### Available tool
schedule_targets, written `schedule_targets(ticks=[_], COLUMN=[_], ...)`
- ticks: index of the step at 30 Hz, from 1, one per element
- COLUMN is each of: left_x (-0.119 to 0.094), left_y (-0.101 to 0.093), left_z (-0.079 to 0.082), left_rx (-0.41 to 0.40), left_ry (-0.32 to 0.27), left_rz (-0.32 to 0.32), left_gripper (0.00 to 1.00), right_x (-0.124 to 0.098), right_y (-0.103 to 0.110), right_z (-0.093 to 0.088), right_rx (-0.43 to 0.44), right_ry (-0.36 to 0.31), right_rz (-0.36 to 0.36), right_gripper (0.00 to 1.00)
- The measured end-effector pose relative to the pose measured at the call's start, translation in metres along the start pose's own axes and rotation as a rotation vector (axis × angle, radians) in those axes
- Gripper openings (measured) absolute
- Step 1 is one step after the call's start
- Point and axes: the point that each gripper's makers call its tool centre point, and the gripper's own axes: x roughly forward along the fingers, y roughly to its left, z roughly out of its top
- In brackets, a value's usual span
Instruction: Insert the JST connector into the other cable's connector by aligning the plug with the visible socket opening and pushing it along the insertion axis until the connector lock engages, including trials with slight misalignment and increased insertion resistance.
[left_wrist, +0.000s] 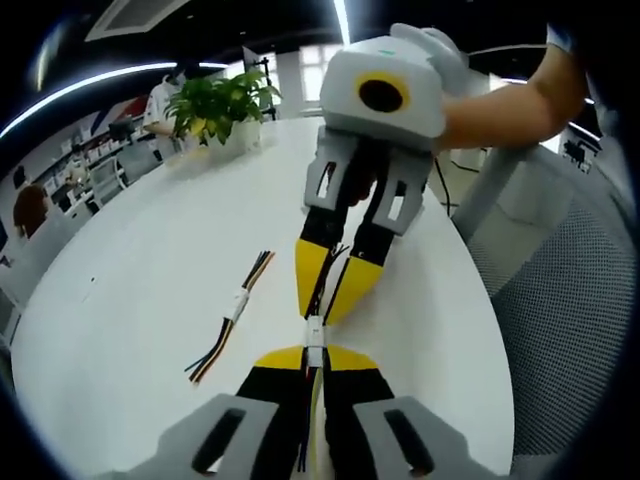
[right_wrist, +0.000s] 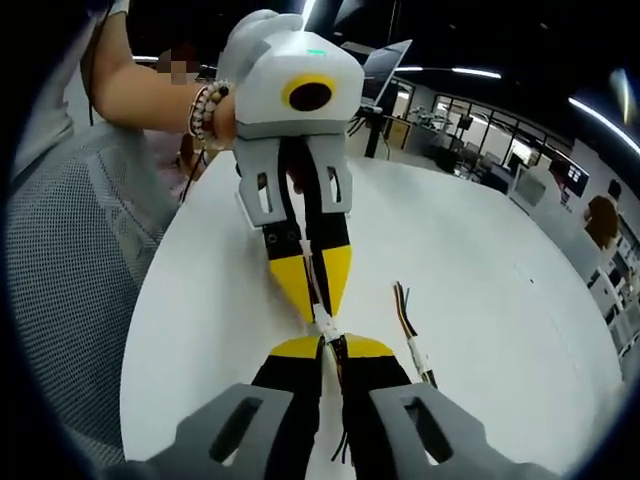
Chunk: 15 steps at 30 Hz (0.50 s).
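Note:
Over a round white table (left_wrist: 140, 260), my left gripper (left_wrist: 315, 352) rises from the bottom of the left gripper view, shut on a white JST connector (left_wrist: 315, 357) with coloured wires trailing back between its jaws. My right gripper (left_wrist: 322, 318) comes down from above, shut on the other cable's connector (left_wrist: 316, 328). The two white housings meet end to end between the yellow tips; I cannot tell whether the lock is engaged. In the right gripper view, the right gripper (right_wrist: 330, 345) faces the left gripper (right_wrist: 318, 315) over the joined connectors (right_wrist: 325, 328).
A second, joined cable pair (left_wrist: 237, 305) lies flat on the table left of the grippers, also seen as the spare cable (right_wrist: 415, 352). A potted plant (left_wrist: 222, 105) stands at the far edge. A grey mesh chair (left_wrist: 560, 300) sits beside the table rim.

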Motion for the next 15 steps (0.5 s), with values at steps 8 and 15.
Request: schedule_targets(ticks=[8,15], left_x=[-0.001,-0.011], left_y=[0.002,0.017], left_z=[0.004,0.014], left_rx=[0.0,-0.084], left_ry=[-0.017,-0.102], left_rz=[0.012,0.063], left_gripper=[0.0,0.05], right_x=[-0.003,-0.012], right_y=[-0.004,-0.013], right_z=[0.002,0.008], right_rx=[0.012,0.06], right_ry=[-0.007,-0.055], right_rz=[-0.016,-0.042], right_gripper=[0.03,0.03])
